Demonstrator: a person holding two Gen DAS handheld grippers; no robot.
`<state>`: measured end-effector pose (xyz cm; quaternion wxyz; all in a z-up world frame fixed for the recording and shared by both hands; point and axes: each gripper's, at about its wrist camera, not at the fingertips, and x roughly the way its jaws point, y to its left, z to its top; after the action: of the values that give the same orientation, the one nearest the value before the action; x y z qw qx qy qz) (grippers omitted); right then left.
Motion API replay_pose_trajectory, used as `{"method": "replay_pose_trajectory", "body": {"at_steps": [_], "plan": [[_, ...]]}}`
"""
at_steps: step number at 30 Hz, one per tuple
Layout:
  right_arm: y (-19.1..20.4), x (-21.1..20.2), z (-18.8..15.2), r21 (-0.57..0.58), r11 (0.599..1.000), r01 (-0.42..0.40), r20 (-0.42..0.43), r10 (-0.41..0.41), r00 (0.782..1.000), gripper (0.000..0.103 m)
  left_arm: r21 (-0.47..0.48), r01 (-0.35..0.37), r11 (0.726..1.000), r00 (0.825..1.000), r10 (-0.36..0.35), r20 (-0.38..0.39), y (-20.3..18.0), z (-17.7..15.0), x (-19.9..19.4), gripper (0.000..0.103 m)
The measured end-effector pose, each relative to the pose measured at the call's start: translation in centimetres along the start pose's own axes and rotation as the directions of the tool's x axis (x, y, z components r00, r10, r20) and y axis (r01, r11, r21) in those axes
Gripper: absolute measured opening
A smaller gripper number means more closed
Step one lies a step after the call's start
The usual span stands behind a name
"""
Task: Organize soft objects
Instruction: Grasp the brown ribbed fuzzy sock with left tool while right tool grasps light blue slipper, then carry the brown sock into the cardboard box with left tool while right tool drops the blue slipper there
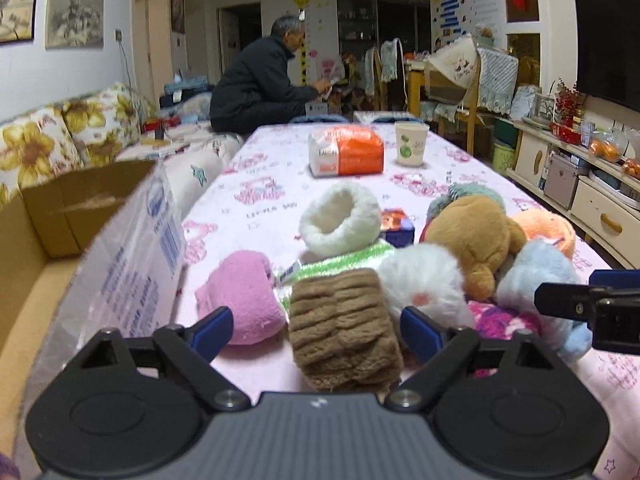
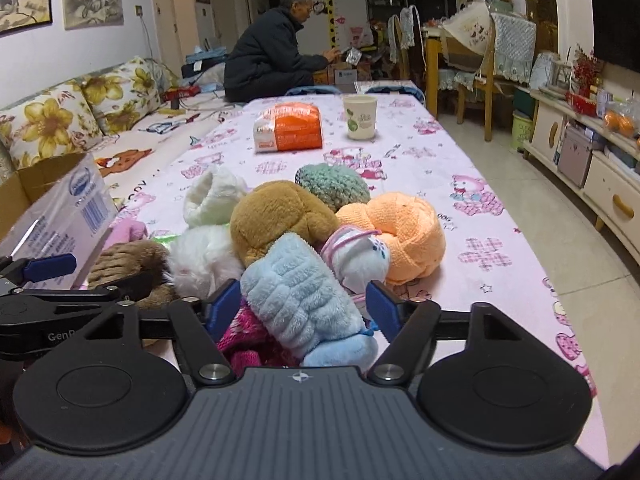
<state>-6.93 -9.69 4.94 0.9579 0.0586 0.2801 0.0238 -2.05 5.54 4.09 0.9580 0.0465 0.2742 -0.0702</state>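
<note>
**Both tools apart over the pile of soft things**

Your left tool stands with its fingers apart. A brown ribbed sock roll lies between them on the table; the blue pads sit clear of it on both sides, so nothing is gripped. Just to the left of this tool lies a pink sock roll, and beyond that an open cardboard box with a printed flap. Ahead of the tool sit a white fluffy cuff and a brown plush toy.

Your right tool is likewise apart. A light blue sock roll lies between its fingers; whether the pads touch it cannot be told. Under that roll, close to the tool, is a magenta knit piece. Ahead to the right sits an orange roll, and further ahead a green knit ball.

Far ahead of both tools stand an orange packet and a paper cup.
</note>
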Motion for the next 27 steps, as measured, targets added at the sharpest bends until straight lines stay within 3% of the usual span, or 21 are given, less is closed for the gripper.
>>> {"method": "replay_pose_trajectory", "body": {"at_steps": [3, 7, 15, 19, 27], "plan": [[-0.2, 0.5, 0.1, -0.008, 1.000, 0.021, -0.018, -0.021, 1.000, 0.078, -0.024, 0.003, 1.000, 0.999, -0.004, -0.042, 0.4, 0.2, 0.6, 0.071], [-0.5, 1.2, 0.4, 0.009, 1.000, 0.009, -0.051, -0.009, 0.999, 0.062, -0.061, 0.035, 0.997, 0.996, -0.040, -0.082, 0.7, 0.4, 1.2, 0.045], [0.1, 0.7, 0.7, -0.028, 1.000, 0.004, -0.051, -0.005, 0.999, 0.051, -0.089, 0.075, 0.993, 0.995, -0.081, -0.064, 0.8, 0.8, 0.2, 0.037], [-0.3, 0.1, 0.8, -0.027, 1.000, 0.003, -0.028, -0.004, 1.000, 0.044, -0.122, 0.101, 0.987, 0.994, -0.104, -0.020, 1.4, 1.3, -0.8, 0.037], [-1.6, -2.1, 1.1, 0.042, 0.999, -0.029, 0.057, 0.027, 0.998, 0.039, -0.159, 0.152, 0.975, 0.986, -0.140, 0.087, 2.6, 2.5, -3.1, 0.037]]}}
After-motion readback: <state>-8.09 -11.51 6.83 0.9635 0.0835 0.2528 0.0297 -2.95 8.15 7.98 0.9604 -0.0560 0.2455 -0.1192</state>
